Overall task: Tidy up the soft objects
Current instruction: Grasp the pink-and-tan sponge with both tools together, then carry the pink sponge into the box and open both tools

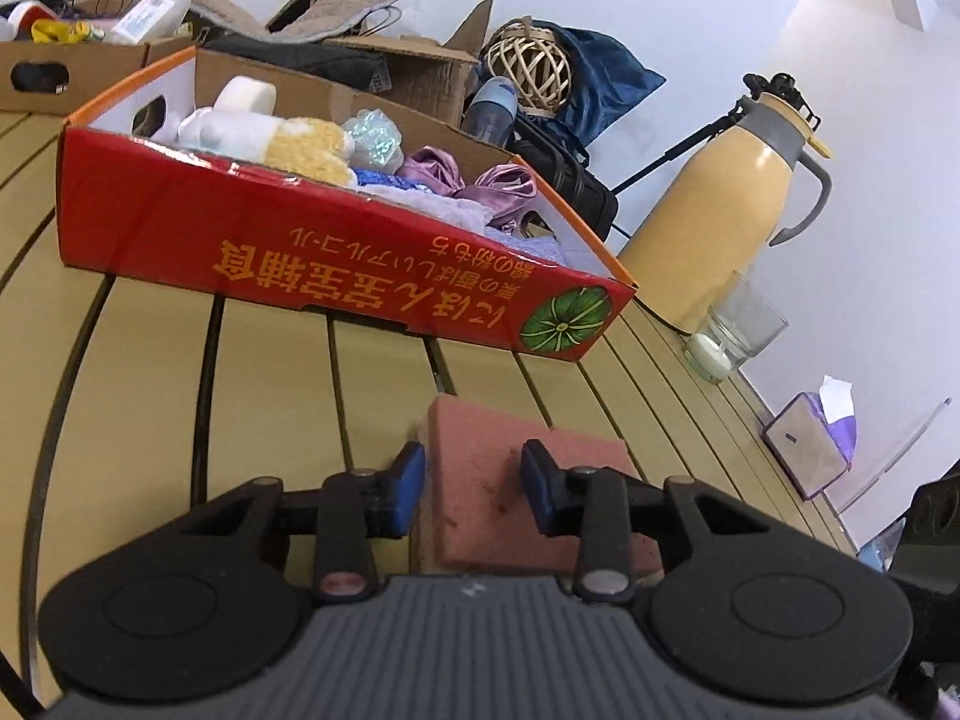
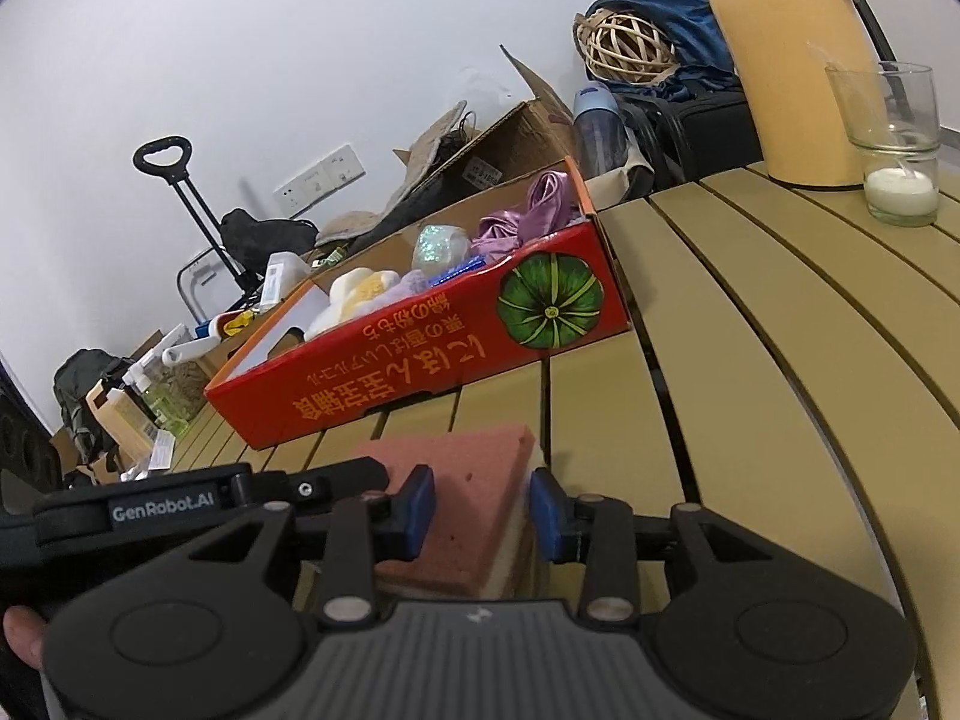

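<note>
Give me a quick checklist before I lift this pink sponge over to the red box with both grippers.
1. Left gripper jaws straddle the pink sponge: ok.
2. Right gripper jaws straddle the same sponge: ok.
3. Pads firmly pressing the sponge on both sides: cannot tell; they look to be touching, squeeze unclear.
4. Free space in the red box: ok at its near-left end; the rest holds soft items.
5. Table path from sponge to box unobstructed: ok.
6. Glass candle and yellow thermos clear of the route: ok, off to the right side.
</note>
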A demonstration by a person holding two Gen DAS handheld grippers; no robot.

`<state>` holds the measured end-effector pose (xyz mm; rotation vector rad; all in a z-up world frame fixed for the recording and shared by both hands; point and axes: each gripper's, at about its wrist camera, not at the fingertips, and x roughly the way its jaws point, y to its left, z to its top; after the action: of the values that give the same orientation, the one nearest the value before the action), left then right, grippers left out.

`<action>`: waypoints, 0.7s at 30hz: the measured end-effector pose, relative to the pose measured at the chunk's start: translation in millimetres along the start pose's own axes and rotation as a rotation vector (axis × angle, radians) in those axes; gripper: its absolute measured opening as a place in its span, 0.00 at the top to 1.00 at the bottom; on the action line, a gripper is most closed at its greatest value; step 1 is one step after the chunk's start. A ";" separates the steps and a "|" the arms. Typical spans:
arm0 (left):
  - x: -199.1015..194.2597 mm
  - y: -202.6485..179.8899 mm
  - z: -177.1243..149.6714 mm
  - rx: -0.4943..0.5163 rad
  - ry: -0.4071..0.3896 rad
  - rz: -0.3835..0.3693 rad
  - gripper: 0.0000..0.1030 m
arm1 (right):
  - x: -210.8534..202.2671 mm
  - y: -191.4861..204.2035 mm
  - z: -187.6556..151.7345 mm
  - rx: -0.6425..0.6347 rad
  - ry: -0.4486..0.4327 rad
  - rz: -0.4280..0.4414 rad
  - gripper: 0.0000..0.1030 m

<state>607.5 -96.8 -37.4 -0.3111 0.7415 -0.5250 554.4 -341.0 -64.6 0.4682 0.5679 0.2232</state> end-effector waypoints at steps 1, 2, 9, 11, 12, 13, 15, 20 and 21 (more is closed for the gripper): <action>-2.4 -2.4 -0.8 0.008 -0.008 0.003 0.67 | 0.0 -0.3 0.6 0.005 0.005 0.005 0.69; -6.3 -5.5 -1.8 0.019 -0.019 0.005 0.67 | -1.6 0.8 0.4 -0.001 0.006 0.009 0.70; -138.4 -70.7 -65.8 0.082 -0.183 0.016 0.68 | -84.1 36.1 -19.4 -0.101 -0.090 0.048 0.71; -208.9 -106.1 -110.7 0.128 -0.258 0.049 0.67 | -147.9 58.9 -40.5 -0.140 -0.093 0.073 0.71; -241.8 -123.1 -132.6 0.156 -0.295 0.066 0.67 | -180.6 70.4 -53.9 -0.162 -0.107 0.085 0.71; -272.1 -137.8 -155.7 0.184 -0.329 0.077 0.67 | -213.7 81.8 -70.0 -0.186 -0.124 0.097 0.71; -327.5 -164.3 -200.1 0.244 -0.372 0.117 0.67 | -283.9 102.9 -107.2 -0.237 -0.180 0.121 0.71; -403.4 -194.2 -259.4 0.317 -0.443 0.193 0.67 | -387.4 142.8 -175.2 -0.305 -0.212 0.152 0.71; -412.5 -195.0 -267.0 0.301 -0.449 0.197 0.67 | -397.7 148.7 -182.4 -0.318 -0.221 0.158 0.71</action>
<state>97.0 -52.2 92.1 -0.0668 0.2472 -0.3543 113.2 -275.7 56.4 0.2245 0.2719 0.4000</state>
